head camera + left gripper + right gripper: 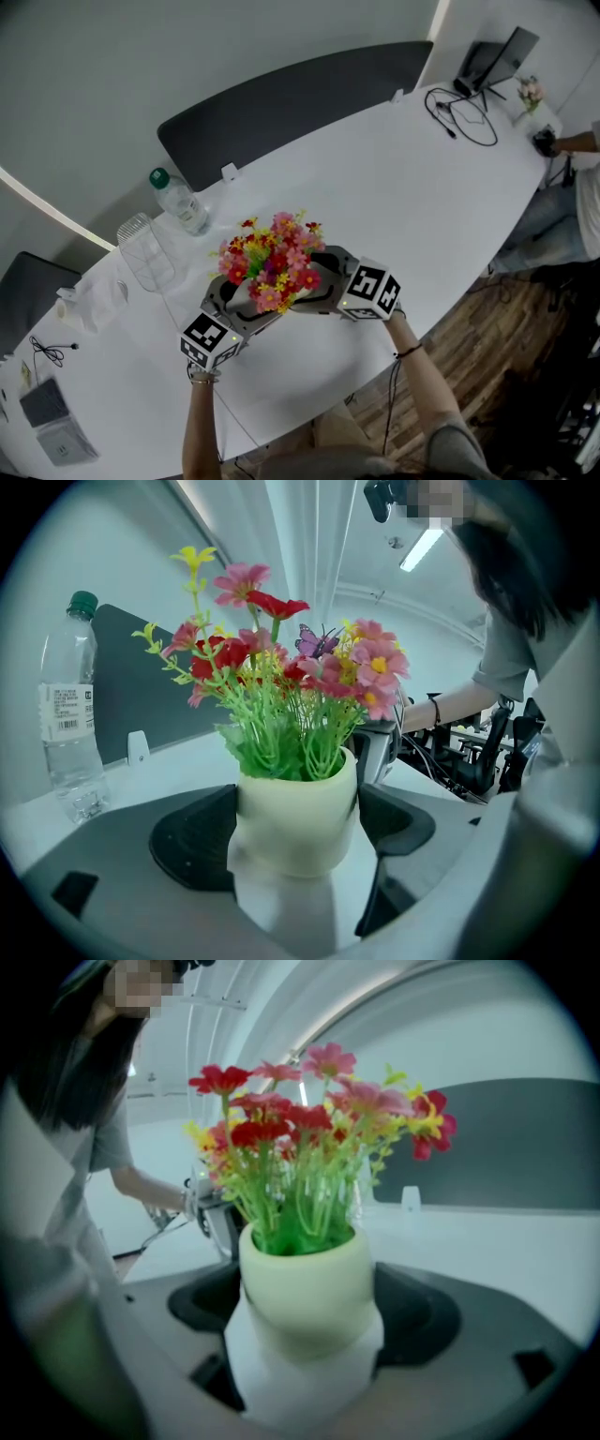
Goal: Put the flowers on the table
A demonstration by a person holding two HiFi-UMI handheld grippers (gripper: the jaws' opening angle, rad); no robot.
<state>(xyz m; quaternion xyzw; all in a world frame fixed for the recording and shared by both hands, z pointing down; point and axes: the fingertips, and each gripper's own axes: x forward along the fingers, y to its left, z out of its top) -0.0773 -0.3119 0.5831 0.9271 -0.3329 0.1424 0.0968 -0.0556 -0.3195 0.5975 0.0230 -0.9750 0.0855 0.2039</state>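
A cream flower pot [295,822] holding red, pink and yellow artificial flowers [272,261] stands low over the white table [422,206], meeting its own reflection. My left gripper [240,300] and right gripper [317,281] clasp it from opposite sides, under the blooms. In the left gripper view the black pads [197,836] press both sides of the pot. The right gripper view shows the same pot [305,1297] wedged between that gripper's dark pads [412,1316], flowers [309,1138] above it. The pot's base is hidden in the head view.
A water bottle [180,202] and a clear cup [145,248] stand just behind the flowers. Black cables [464,112], a screen on a stand [497,56] and a small plant [532,94] sit at the far right end. Dark chair backs [281,103] line the far edge.
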